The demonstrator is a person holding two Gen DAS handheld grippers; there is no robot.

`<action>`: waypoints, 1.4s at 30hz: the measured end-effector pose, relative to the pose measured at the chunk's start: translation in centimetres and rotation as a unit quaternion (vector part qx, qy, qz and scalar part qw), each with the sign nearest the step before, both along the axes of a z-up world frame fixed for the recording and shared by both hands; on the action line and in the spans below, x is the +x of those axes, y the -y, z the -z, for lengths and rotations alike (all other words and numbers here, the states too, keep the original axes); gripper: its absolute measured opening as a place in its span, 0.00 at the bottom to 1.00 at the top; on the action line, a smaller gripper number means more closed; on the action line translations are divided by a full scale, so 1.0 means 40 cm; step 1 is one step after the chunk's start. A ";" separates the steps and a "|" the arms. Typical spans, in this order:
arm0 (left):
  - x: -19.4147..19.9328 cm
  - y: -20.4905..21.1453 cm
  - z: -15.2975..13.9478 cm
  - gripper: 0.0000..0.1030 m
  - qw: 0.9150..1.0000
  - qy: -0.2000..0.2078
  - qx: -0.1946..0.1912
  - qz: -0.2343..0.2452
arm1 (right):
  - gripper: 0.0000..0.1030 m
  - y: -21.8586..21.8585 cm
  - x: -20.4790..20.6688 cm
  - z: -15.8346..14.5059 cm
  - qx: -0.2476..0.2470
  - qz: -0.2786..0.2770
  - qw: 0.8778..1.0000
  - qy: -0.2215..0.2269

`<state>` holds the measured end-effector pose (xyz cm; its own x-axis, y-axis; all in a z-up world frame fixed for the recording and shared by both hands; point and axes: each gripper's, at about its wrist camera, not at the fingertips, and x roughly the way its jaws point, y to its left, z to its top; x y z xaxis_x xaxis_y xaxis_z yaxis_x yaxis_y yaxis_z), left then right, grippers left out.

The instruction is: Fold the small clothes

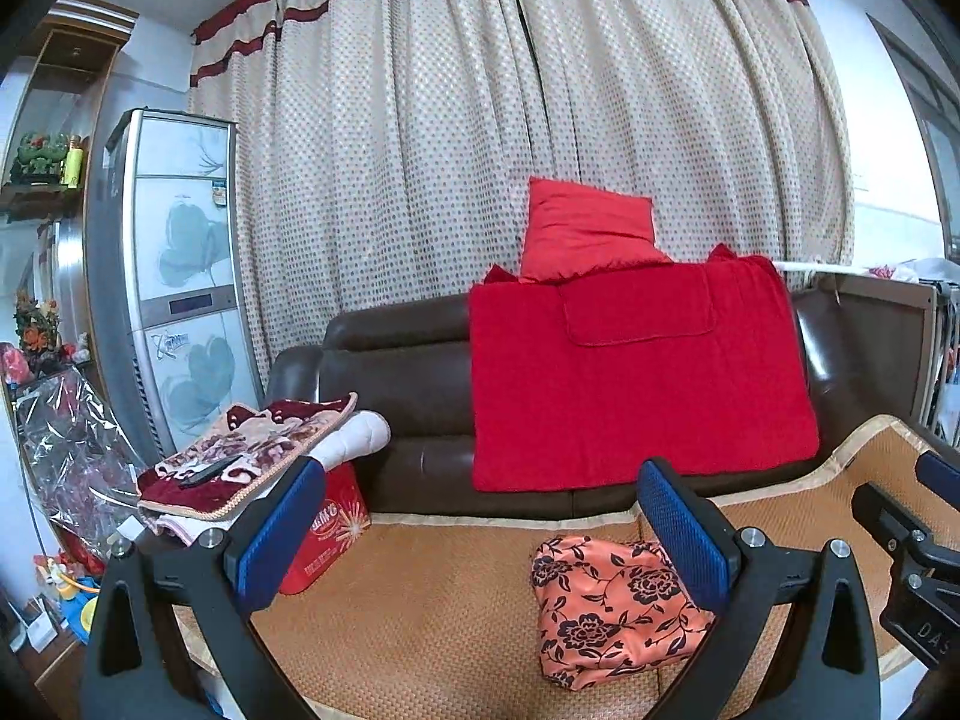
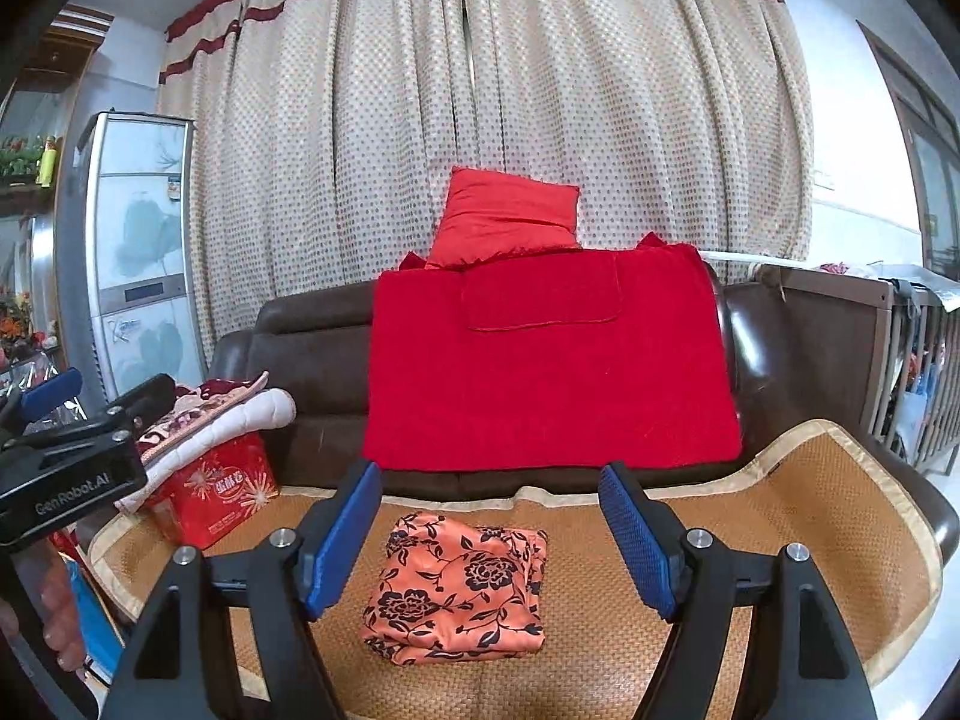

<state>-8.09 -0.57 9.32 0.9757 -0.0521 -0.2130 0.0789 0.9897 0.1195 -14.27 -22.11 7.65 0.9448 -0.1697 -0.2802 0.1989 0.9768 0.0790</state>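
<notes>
1. Orange fabric with black flowers, one folded garment [image 2: 459, 591] lies as a compact, slightly puffy square on the woven mat [image 2: 798, 516] covering the sofa seat.
2. One left gripper [image 1: 480, 540] and one right gripper [image 2: 489, 531] hang above it, both with jaws spread wide, holding nothing.
3. One red blanket [image 2: 549, 360] drapes over the backrest, one red cushion [image 2: 507, 216] on top.

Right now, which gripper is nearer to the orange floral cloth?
Right. The right gripper, open, frames the orange floral cloth centrally; the left gripper, open, sits off to its left side.
</notes>
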 end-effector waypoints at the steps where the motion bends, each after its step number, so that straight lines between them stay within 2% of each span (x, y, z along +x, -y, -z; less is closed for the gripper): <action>1: -0.005 -0.003 -0.004 1.00 1.000 0.002 -0.001 0.001 | 0.76 -0.002 -0.003 -0.003 0.000 0.001 1.000 0.001; 14: -0.035 -0.030 -0.033 1.00 1.000 0.013 -0.013 0.016 | 0.76 -0.018 -0.034 -0.043 0.007 0.010 1.000 0.016; 42: -0.055 -0.042 -0.041 1.00 1.000 0.017 -0.018 0.010 | 0.76 -0.041 -0.027 -0.041 0.010 0.003 1.000 0.005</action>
<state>-10.29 1.09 10.98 0.9808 -0.0794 -0.1782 0.0961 0.9916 0.0869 -15.35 -20.47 9.28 0.9467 -0.1688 -0.2743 0.2030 0.9739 0.1013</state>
